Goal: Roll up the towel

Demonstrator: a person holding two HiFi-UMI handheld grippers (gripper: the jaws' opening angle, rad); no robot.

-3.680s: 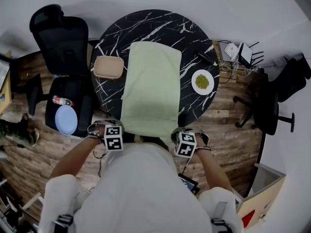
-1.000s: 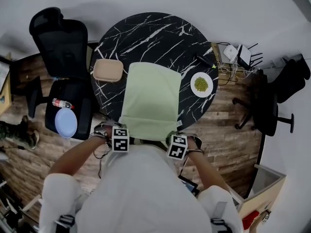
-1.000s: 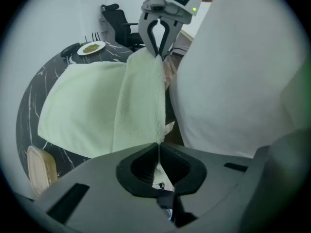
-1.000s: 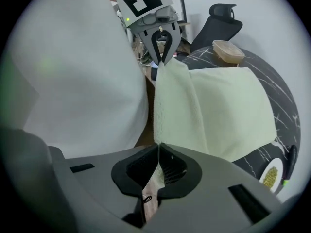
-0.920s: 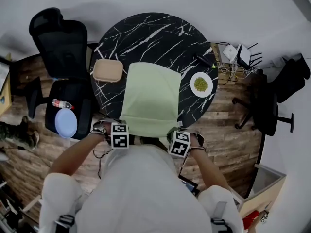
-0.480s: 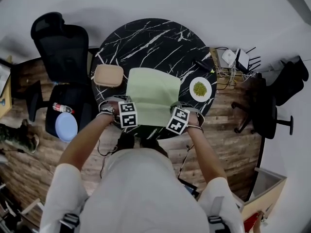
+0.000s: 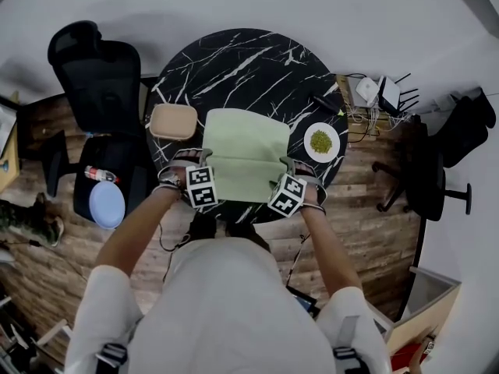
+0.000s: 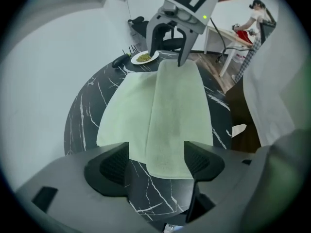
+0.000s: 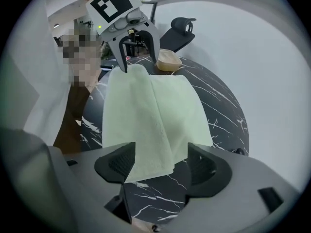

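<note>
A pale green towel [image 7: 244, 156] lies on the round black marble table [image 7: 234, 61], its near part folded over onto the far part. My left gripper [image 7: 204, 162] stands at the left end of the folded edge and my right gripper [image 7: 285, 164] at the right end, both pointing steeply down. In the left gripper view the jaws [image 8: 158, 161] are opening, with the towel's end [image 8: 165, 164] loose between the pads. The right gripper view shows the same: jaws [image 9: 160, 161] opening, a towel corner [image 9: 150, 164] between them, unpressed. Each gripper sees the other across the towel [image 8: 166, 59] [image 9: 138, 63].
A tan lidded box [image 7: 173, 121] sits on the table left of the towel. To its right are a white plate of green food [image 7: 321, 142] and a small black object [image 7: 326, 104]. A black office chair [image 7: 93, 68] holding a blue plate [image 7: 107, 204] stands at the left.
Both grippers carried the towel's near edge from the table's near rim forward over the towel, folding it. Their jaws, shut on the edge before, now stand apart.
</note>
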